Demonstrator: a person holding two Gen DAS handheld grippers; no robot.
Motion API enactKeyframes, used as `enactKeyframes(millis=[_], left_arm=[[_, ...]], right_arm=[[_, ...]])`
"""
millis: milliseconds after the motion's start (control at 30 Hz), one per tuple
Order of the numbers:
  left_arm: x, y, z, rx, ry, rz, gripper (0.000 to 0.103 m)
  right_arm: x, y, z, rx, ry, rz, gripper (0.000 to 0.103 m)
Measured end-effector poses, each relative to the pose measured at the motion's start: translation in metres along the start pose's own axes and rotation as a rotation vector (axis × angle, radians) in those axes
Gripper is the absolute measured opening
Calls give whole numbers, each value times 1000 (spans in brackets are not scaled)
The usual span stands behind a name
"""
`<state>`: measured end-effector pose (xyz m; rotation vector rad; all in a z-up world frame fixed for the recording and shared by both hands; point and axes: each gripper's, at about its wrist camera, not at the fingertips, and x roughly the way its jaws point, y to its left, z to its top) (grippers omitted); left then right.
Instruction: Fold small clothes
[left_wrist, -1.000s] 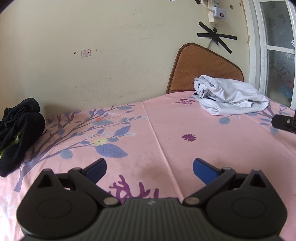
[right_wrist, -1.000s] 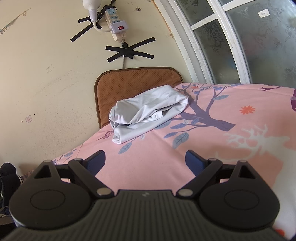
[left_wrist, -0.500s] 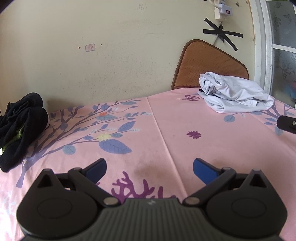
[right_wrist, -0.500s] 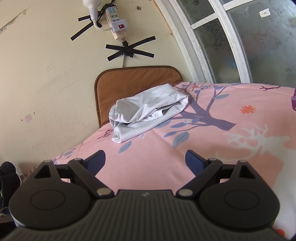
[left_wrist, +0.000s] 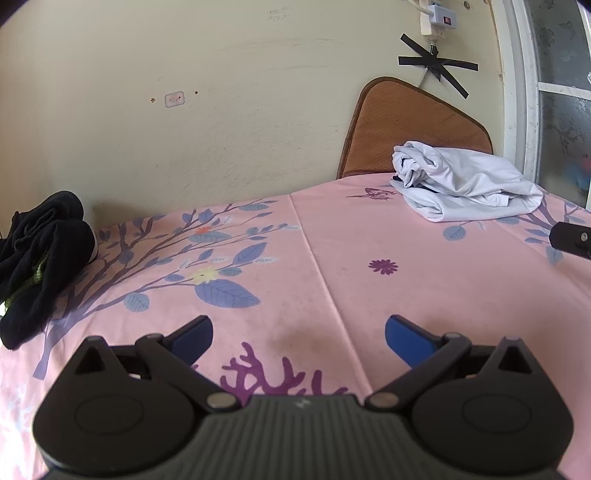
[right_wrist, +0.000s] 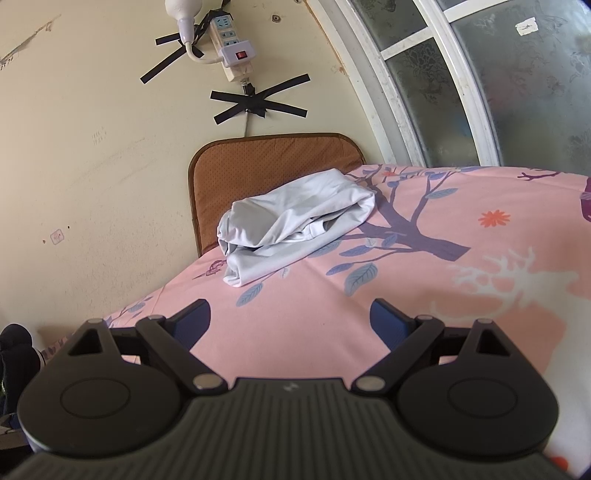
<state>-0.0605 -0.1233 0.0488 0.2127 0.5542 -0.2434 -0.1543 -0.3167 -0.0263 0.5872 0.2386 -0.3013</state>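
Both my jaws, left (left_wrist: 298, 334) and right (right_wrist: 290, 319), hang spread and empty over the pink desk (left_wrist: 424, 295), the crumpled white garment (right_wrist: 291, 225) well ahead of them, likely light, limp and best pinched at a loose hem.

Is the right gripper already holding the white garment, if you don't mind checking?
No, the right gripper is open and empty, with the white garment lying apart on the tablecloth.

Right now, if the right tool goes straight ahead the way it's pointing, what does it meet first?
Probably the white garment. The right tool is open, above bare pink tablecloth, and the bundle lies ahead near its centre line, before the brown cushion. Depth is unclear; angled low, it could touch cloth first.
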Motion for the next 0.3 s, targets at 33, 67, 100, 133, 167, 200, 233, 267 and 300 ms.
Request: enactKeyframes(millis=[33, 67, 100, 133, 167, 200, 233, 267, 300], left_arm=[[0, 0, 0, 1, 0, -1, 103], [0, -1, 0, 3, -1, -1, 103], [0, -1, 0, 4, -1, -2, 103], [-1, -1, 0, 5, -2, -5, 103], [-1, -1, 0, 6, -5, -10, 103], [-2, -1, 0, 7, -9, -16, 103], [-2, 0, 0, 7, -10, -19, 103], [-1, -1, 0, 8, -8, -21, 103], [-1, -1, 0, 8, -6, -27, 103]], right_arm=[[0, 0, 0, 0, 0, 0, 95], [0, 0, 0, 0, -1, 0, 95], [0, 0, 0, 0, 0, 0, 95], [0, 0, 0, 0, 0, 0, 95], [0, 0, 0, 0, 0, 0, 95], [0, 0, 0, 0, 0, 1, 95], [0, 0, 0, 0, 0, 1, 95], [0, 0, 0, 0, 0, 1, 95], [0, 0, 0, 0, 0, 1, 95]])
